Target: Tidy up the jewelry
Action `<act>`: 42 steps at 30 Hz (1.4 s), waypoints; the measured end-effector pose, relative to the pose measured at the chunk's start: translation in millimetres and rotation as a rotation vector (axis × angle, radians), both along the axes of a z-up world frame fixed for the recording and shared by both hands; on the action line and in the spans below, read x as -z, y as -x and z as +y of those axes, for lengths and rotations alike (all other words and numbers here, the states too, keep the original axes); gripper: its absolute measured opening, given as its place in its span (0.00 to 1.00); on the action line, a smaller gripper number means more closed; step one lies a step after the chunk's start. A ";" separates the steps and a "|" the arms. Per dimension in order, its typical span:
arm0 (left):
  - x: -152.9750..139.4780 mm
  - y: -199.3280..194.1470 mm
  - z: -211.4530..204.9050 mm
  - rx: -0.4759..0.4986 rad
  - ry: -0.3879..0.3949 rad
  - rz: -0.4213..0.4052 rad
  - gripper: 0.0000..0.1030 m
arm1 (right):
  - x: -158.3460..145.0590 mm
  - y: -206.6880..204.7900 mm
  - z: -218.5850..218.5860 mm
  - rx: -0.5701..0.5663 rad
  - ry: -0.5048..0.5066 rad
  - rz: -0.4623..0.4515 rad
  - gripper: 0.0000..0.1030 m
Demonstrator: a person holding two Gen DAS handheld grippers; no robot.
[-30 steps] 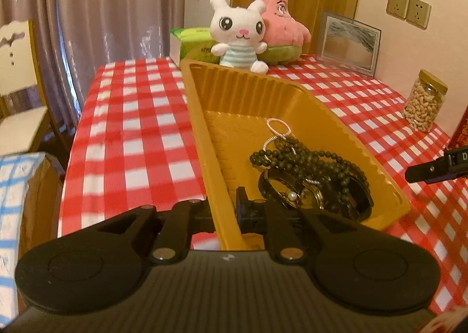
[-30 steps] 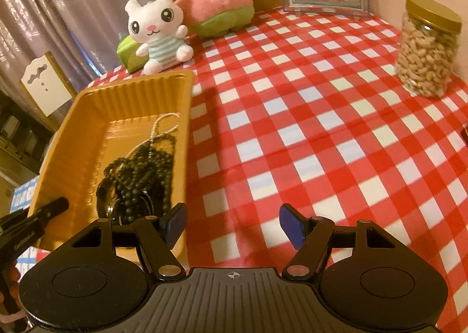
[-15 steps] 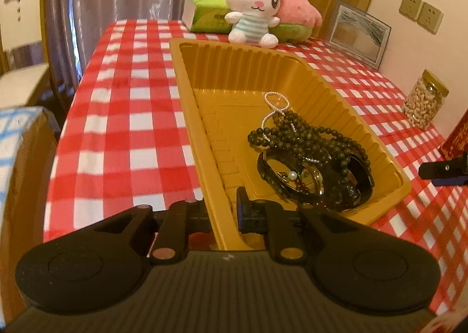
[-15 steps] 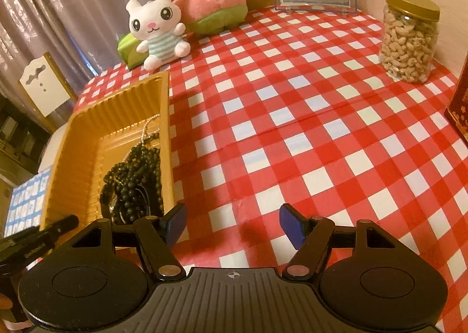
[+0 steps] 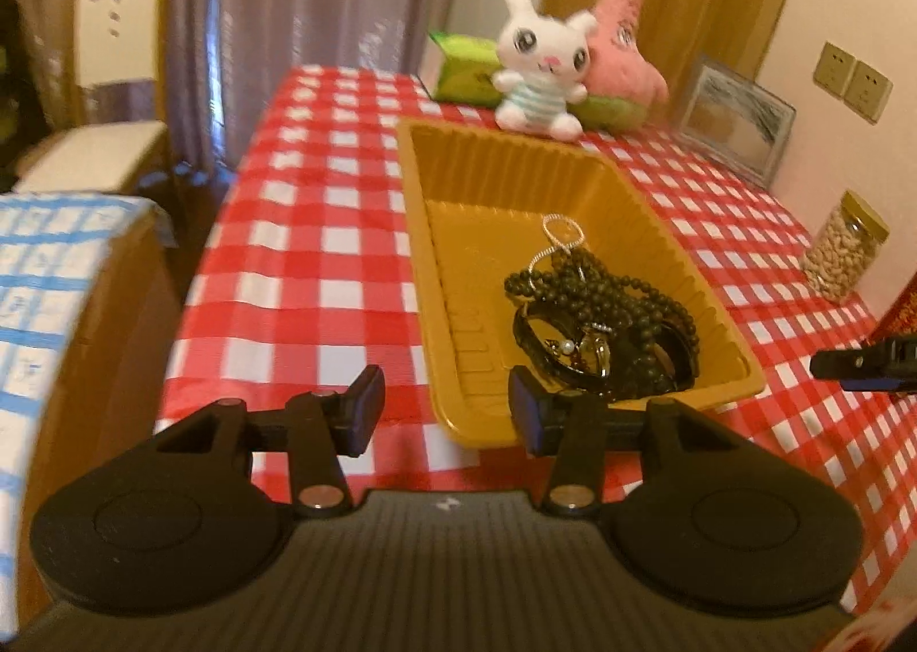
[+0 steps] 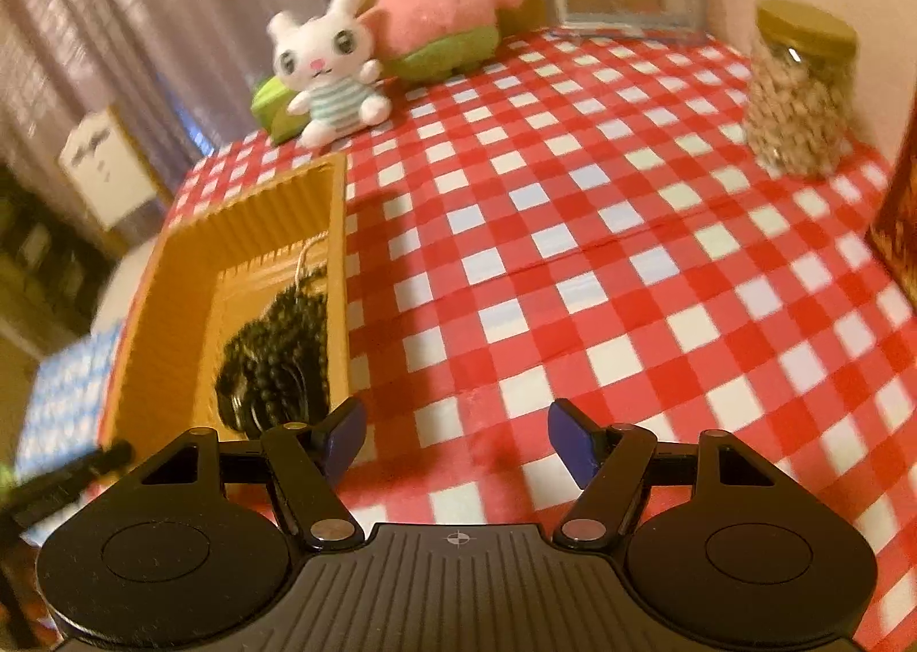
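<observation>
A gold plastic tray [image 5: 418, 228] lies on the red-checked tablecloth. It holds a tangle of dark green beads [image 5: 602, 297], a thin silver chain [image 5: 561, 234] and a dark bangle [image 5: 533, 337]. My left gripper [image 5: 444, 411] sits at the tray's near corner, its jaws opening. The corner shows between the fingers, and the pads are off it. From the right wrist view the tray [image 6: 183, 274] and beads [image 6: 281, 342] lie to the left. My right gripper [image 6: 457, 440] stands open over bare cloth with nothing between its fingers.
A white bunny plush [image 5: 541, 73], a pink star plush [image 5: 624, 62] and a green box [image 5: 464, 73] stand behind the tray. A picture frame [image 5: 739, 119], a jar of nuts [image 5: 842, 245] and a red box [image 6: 900, 205] line the right side. A chair [image 5: 109, 96] stands at left.
My left gripper was shut on the tray's near rim; it has let go, spread its fingers and drawn back. The right gripper stayed open and shifted slightly.
</observation>
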State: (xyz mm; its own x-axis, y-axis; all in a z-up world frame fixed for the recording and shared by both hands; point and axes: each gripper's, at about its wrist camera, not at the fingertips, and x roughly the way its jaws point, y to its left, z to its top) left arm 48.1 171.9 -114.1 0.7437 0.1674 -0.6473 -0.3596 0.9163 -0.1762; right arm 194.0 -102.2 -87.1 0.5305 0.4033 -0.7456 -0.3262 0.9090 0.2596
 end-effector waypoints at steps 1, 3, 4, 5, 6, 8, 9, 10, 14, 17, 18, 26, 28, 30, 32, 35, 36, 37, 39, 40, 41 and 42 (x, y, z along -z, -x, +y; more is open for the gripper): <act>-5.3 5.7 -7.0 -0.014 -0.018 -0.004 0.43 | -1.3 3.8 -0.9 -0.028 0.018 -0.020 0.68; -15.3 14.7 -25.2 -0.032 -0.054 -0.001 0.43 | -5.1 11.9 -4.3 -0.079 0.044 -0.058 0.68; -19.7 17.9 -35.1 -0.035 -0.067 0.001 0.44 | -5.5 16.6 -6.1 -0.097 0.047 -0.071 0.68; -23.6 20.6 -47.0 -0.034 -0.079 0.003 0.45 | -7.3 20.9 -10.1 -0.113 0.047 -0.084 0.68; -27.3 22.4 -59.4 -0.032 -0.088 0.006 0.46 | -8.1 24.4 -14.6 -0.123 0.047 -0.093 0.68; -33.3 25.2 -84.8 -0.025 -0.094 0.009 0.47 | -9.9 30.9 -24.2 -0.142 0.041 -0.105 0.68; -35.5 26.2 -96.5 -0.023 -0.096 0.014 0.48 | -11.6 35.9 -30.8 -0.150 0.042 -0.118 0.68; -37.1 27.4 -108.1 -0.021 -0.100 0.021 0.49 | -13.7 40.1 -35.8 -0.159 0.045 -0.133 0.68; -43.5 32.0 -154.9 -0.027 -0.102 0.041 0.54 | -20.9 57.3 -61.3 -0.193 0.054 -0.161 0.68; -48.9 36.8 -186.9 -0.027 -0.098 0.048 0.57 | -24.0 68.1 -83.6 -0.200 0.043 -0.143 0.68; -50.7 38.7 -196.4 -0.026 -0.101 0.049 0.57 | -24.6 72.5 -92.1 -0.203 0.037 -0.137 0.68; -60.4 53.1 -254.0 -0.029 -0.107 0.053 0.63 | -30.2 103.4 -142.5 -0.203 0.017 -0.115 0.68; -63.4 57.0 -263.1 -0.030 -0.119 0.055 0.66 | -31.8 110.4 -149.5 -0.208 0.013 -0.105 0.68; -67.1 61.3 -270.7 -0.032 -0.134 0.047 0.71 | -33.9 116.8 -155.3 -0.210 0.010 -0.101 0.68; -71.1 66.1 -278.4 -0.035 -0.156 0.030 0.79 | -35.8 122.3 -160.2 -0.212 0.007 -0.099 0.68; -76.6 72.1 -290.0 -0.034 -0.196 0.005 0.84 | -38.5 127.8 -164.7 -0.224 0.004 -0.097 0.68; -77.8 73.3 -292.1 -0.031 -0.195 0.000 0.84 | -39.6 129.6 -165.8 -0.225 0.004 -0.098 0.68; -78.6 74.3 -293.1 -0.027 -0.185 -0.003 0.84 | -40.9 131.5 -166.8 -0.225 0.003 -0.101 0.68; -80.2 76.0 -292.9 -0.016 -0.156 -0.004 0.84 | -43.3 134.1 -168.1 -0.225 -0.001 -0.106 0.68; -80.9 76.1 -292.7 -0.015 -0.146 0.002 0.83 | -44.4 135.2 -168.4 -0.226 -0.002 -0.107 0.68; -81.3 76.1 -292.8 -0.015 -0.140 0.008 0.83 | -45.7 136.4 -168.5 -0.228 -0.005 -0.110 0.68; -81.7 76.2 -292.9 -0.016 -0.139 0.016 0.83 | -47.2 137.7 -168.7 -0.231 -0.006 -0.113 0.68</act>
